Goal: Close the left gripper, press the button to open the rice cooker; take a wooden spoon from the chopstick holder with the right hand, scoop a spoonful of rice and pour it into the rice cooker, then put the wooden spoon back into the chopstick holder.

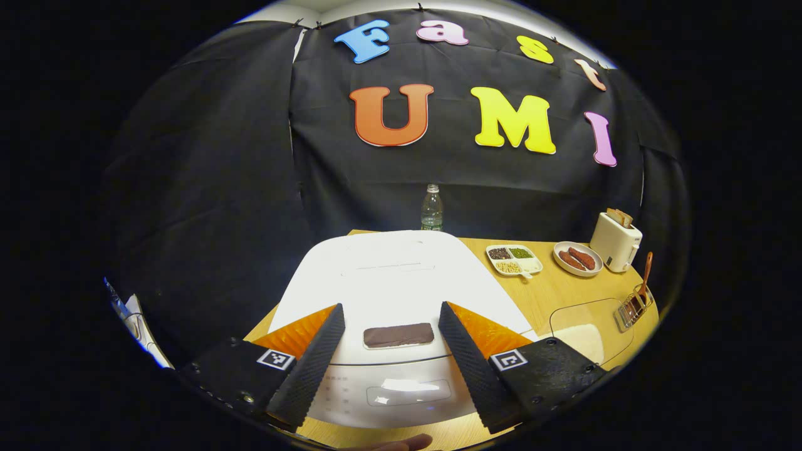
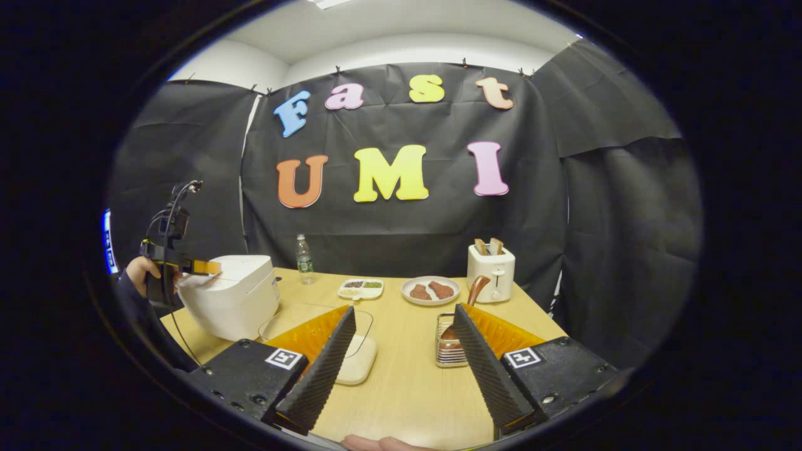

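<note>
Left gripper view: the left gripper hangs wide open and empty over the closed cooker, its button between the fingers. Right gripper also gapes empty; the spoon stands in the holder on the table.

The rice cooker fills the desk's left side. The middle of the desk is bare. A toaster and chopstick holder stand near the right edge.
</note>
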The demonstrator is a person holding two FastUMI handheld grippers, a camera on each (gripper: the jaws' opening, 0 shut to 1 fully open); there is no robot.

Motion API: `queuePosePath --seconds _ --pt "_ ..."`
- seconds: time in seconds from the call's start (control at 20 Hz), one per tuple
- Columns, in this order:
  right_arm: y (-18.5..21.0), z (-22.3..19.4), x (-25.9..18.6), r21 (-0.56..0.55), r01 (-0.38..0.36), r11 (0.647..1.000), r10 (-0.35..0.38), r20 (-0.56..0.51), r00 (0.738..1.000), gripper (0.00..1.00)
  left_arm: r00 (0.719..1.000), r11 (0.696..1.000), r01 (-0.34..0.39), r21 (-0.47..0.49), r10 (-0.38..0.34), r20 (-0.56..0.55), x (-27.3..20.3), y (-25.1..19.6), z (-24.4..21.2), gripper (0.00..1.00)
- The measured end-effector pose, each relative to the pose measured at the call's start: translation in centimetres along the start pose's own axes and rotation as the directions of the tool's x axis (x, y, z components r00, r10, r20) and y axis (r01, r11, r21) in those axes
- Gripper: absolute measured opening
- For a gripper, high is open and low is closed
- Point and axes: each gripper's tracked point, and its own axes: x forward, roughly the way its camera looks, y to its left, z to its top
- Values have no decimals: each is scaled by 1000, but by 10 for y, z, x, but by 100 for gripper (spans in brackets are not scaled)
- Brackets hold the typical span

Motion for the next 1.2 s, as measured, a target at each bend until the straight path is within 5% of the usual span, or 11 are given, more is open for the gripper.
queuePosePath --seconds 0.8,1.2 --pt "-4 12 -3 -42 9 999 -7 42 999 100 999 999 -20 -28 21 46 2 -1 -1 96" --pt "-13 23 -9 -12 32 999 -31 69 997 99 983 997 -33 -73 46 177 -46 4 57 95"
